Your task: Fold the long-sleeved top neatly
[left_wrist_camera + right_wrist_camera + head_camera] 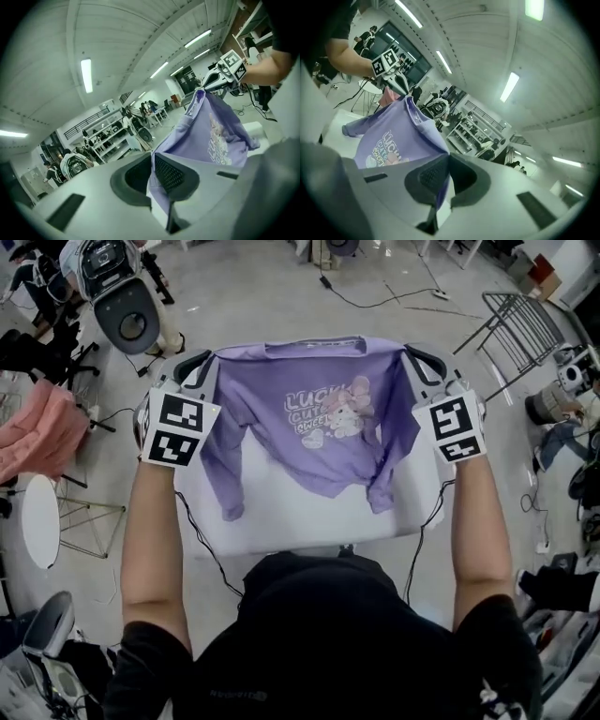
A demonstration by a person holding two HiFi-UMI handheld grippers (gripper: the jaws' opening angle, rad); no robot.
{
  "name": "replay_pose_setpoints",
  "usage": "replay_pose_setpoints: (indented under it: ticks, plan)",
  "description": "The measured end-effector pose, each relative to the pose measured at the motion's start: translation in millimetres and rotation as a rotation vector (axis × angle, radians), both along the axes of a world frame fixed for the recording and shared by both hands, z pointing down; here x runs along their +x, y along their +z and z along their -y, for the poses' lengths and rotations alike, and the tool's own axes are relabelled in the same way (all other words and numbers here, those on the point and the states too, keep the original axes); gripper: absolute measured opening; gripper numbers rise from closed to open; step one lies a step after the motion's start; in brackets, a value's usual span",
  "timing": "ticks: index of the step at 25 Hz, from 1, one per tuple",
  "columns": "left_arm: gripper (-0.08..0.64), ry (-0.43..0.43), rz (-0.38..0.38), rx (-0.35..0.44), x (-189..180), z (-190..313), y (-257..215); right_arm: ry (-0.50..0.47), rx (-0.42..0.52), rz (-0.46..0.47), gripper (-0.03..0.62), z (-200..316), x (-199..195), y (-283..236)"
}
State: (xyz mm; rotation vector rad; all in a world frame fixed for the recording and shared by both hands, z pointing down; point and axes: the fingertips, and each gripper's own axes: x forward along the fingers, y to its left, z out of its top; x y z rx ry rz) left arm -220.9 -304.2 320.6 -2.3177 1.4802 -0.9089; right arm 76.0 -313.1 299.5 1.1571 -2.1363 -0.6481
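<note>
While a grey floor [281, 296] strewn with cables fills the surroundings, a white counter [281, 521] lies directly in front of the person, seen from the head view. Above it, the purple long-sleeved top [300, 442] is held up and spread wide between the two raised arms, its front facing the person and its neckline at the far edge. Whether its hem touches the counter cannot be told. At the left of this view a pink cloth [37, 432] is draped over something, and a metal rack [516, 329] stands well apart at the upper right.

Both sleeves hang loose from the shoulders, the left sleeve [230, 488] reaching lower than the right sleeve [382, 486].

At the garment's left shoulder, the left hand-held gripper [204, 362] has its jaws closed on the fabric; in the left gripper view [152, 176] a fold of purple cloth is pinched between the two dark ribbed pads and runs out from them toward the other arm. The right hand-held gripper [412, 354] clamps the opposite shoulder in the same way; in the right gripper view [443, 180] its jaws stand nearly together with only a thin layer of cloth between them.

Each one carries a marker cube [178, 427] facing up at the camera.

On the chest sits a pink and white cartoon print [330, 413] with lettering beside it.
</note>
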Motion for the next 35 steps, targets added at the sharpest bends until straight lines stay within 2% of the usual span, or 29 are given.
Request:
replay_pose_setpoints:
  ticks: [6, 12, 19, 25, 28, 35]
  plan:
    - [0.029, 0.039, -0.05, 0.104, -6, -8, -81, 0.036, 0.124, 0.041, 0.009, -18, -3, -77]
    - [0.029, 0.048, -0.012, 0.183, 8, -31, -131, 0.044, 0.175, 0.066, 0.009, -41, 8, -121]
    - [0.029, -0.006, 0.004, 0.271, 9, -75, -181, -0.028, 0.211, 0.034, 0.009, -80, 10, -156]
    - [0.028, -0.079, 0.007, 0.326, 31, -150, -212, -0.121, 0.233, 0.02, 0.009, -147, 27, -176]
    - [0.029, -0.111, 0.009, 0.329, 45, -194, -207, -0.167, 0.238, 0.011, 0.009, -187, 39, -171]
    - [0.029, -0.157, 0.032, 0.281, 64, -274, -202, -0.255, 0.229, 0.022, 0.009, -259, 59, -177]
